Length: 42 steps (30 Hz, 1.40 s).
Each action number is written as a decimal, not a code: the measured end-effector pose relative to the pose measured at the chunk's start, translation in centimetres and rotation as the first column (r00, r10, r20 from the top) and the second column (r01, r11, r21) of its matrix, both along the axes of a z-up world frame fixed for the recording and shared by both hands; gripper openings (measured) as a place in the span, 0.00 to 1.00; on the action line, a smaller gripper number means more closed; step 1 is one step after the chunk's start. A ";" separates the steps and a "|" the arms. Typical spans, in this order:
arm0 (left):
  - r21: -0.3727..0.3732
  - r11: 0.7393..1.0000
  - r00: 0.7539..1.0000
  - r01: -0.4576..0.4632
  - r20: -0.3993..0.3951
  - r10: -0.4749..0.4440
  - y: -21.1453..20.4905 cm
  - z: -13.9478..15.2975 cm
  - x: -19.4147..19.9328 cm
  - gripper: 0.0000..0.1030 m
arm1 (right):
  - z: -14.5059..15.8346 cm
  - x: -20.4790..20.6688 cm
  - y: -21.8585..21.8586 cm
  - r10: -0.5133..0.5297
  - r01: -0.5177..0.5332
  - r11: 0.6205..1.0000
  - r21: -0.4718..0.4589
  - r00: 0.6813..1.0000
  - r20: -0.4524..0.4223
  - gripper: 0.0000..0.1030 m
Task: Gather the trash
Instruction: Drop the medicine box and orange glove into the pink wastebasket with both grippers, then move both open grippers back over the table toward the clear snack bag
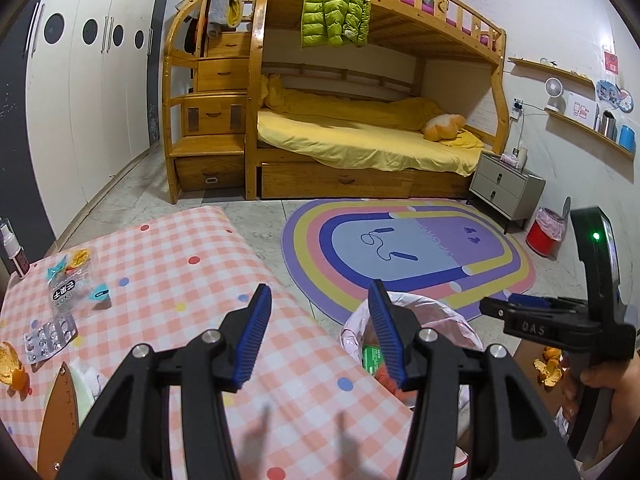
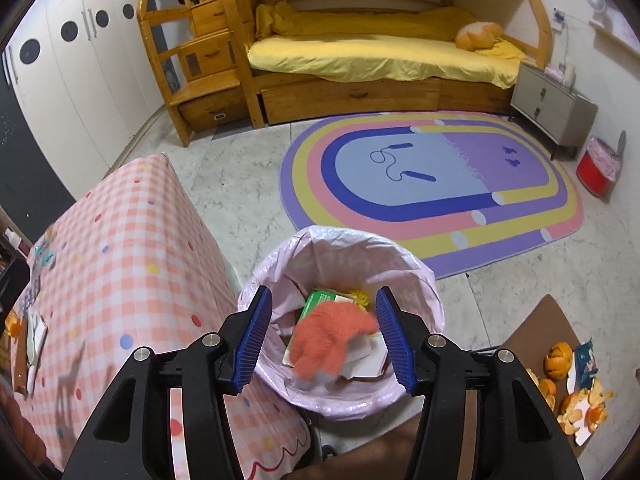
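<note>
My right fingers (image 2: 322,334) spread, nothing pinched, poised over lined bin (image 2: 404,396) beside counter (image 2: 132,240) edge so orange rag (image 2: 328,340) drops inside; my left fingers (image 1: 318,332) spread, empty, over counter's near edge; blister pack (image 1: 50,338), peel (image 1: 12,368) wait at left edge.
</note>
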<state>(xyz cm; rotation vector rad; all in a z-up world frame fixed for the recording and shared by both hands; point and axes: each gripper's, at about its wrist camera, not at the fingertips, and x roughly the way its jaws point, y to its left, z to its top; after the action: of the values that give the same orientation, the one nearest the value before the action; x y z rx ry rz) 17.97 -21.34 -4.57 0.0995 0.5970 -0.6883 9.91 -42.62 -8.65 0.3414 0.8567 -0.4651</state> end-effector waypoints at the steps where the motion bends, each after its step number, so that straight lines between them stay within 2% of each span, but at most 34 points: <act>1: -0.002 1.000 1.000 0.000 0.000 0.000 0.1 0.0 0.0 0.48 | 0.2 -0.3 0.1 -0.001 0.001 1.000 0.001 1.000 0.006 0.54; 5: 0.012 1.000 1.000 -0.012 0.009 0.012 0.6 0.1 -0.5 0.48 | 2.0 -0.9 1.4 0.029 -0.028 0.999 -0.014 0.998 0.055 0.54; 8: 0.032 0.999 0.999 -0.042 0.017 0.041 2.0 0.4 -1.0 0.54 | 3.8 -0.8 3.3 0.068 -0.066 0.998 -0.021 0.992 0.110 0.54; 15: 0.073 0.985 0.986 -0.158 0.069 0.153 8.5 1.6 -2.0 0.66 | 7.1 0.3 10.0 0.212 -0.209 0.977 -0.036 0.955 0.207 0.54; 18: 0.084 0.975 0.976 -0.208 0.077 0.201 12.1 1.7 -2.0 0.67 | 7.8 1.7 13.7 0.292 -0.291 0.956 -0.038 0.930 0.223 0.54; 22: 0.097 0.947 0.950 -0.308 0.092 0.299 17.5 1.9 -0.8 0.69 | 7.9 3.4 17.4 0.357 -0.363 0.932 -0.024 0.900 0.249 0.54; 26: 0.120 0.903 0.910 -0.412 0.098 0.403 22.1 1.7 0.3 0.70 | 7.6 5.6 20.9 0.417 -0.424 0.905 -0.027 0.876 0.244 0.54; 32: 0.134 0.857 0.868 -0.497 0.071 0.492 26.9 1.1 1.7 0.70 | 7.0 8.4 24.4 0.480 -0.481 0.875 -0.061 0.840 0.255 0.54; 36: 0.142 0.833 0.844 -0.534 0.045 0.534 28.6 0.5 2.3 0.71 | 5.7 8.8 25.8 0.508 -0.506 0.859 -0.081 0.823 0.255 0.54; 42: 0.161 0.821 0.836 -0.547 0.044 0.548 28.3 0.1 3.0 0.73 | 4.1 9.3 26.7 0.550 -0.544 0.835 -0.086 0.813 0.192 0.54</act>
<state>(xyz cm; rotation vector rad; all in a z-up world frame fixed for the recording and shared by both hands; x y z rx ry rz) 20.97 7.00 -4.49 0.0768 0.6490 -0.0730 19.22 -15.92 -4.58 0.1004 0.6999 0.1010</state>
